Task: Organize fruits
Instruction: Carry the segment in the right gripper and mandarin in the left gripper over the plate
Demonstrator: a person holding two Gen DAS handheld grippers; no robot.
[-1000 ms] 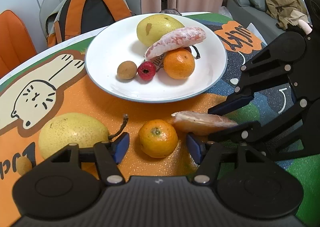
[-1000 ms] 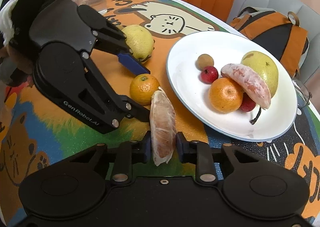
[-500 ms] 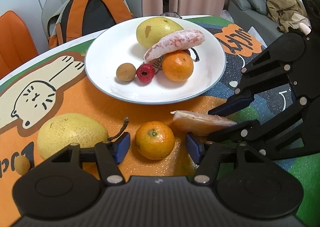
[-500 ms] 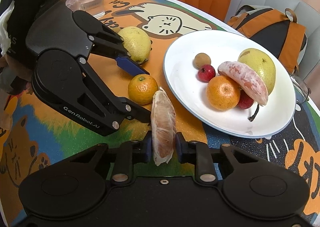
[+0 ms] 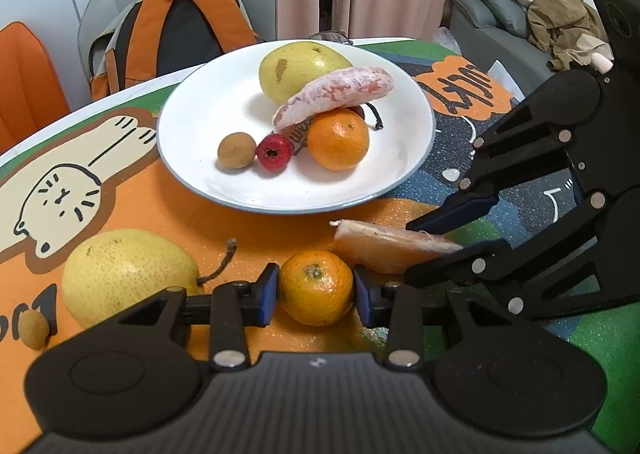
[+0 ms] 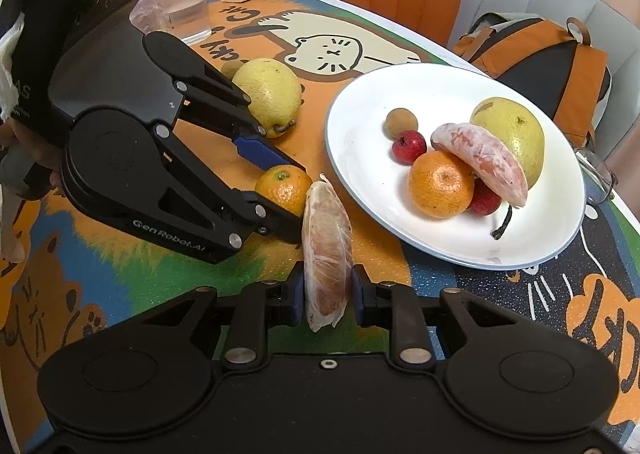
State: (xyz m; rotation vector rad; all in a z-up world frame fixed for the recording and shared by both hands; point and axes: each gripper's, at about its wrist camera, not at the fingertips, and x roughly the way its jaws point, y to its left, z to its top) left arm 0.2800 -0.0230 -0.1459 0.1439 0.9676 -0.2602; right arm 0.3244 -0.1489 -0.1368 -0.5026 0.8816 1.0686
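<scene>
Left gripper [image 5: 315, 290]: blue pads touching both sides of mandarin [image 5: 316, 286] on table mat [image 5: 168, 213], clamped on it. Right gripper [image 6: 325, 294]: fingers closed on pomelo segment [image 6: 326, 250], held on edge just beside mandarin, near plate rim. White plate [image 6: 360, 101] holds second mandarin [image 6: 440, 185], peeled pomelo segment [image 6: 480, 161] lying across it, yellow pear [image 6: 514, 133], two red hawthorn-like fruits [image 6: 408, 147], longan [image 6: 401, 121]. On mat outside plate: second pear [image 5: 124, 278] left of left gripper, second longan [image 5: 35, 329] beside it.

Bright even indoor light, soft shadows — fisheye-bent edges, sharp focus
</scene>
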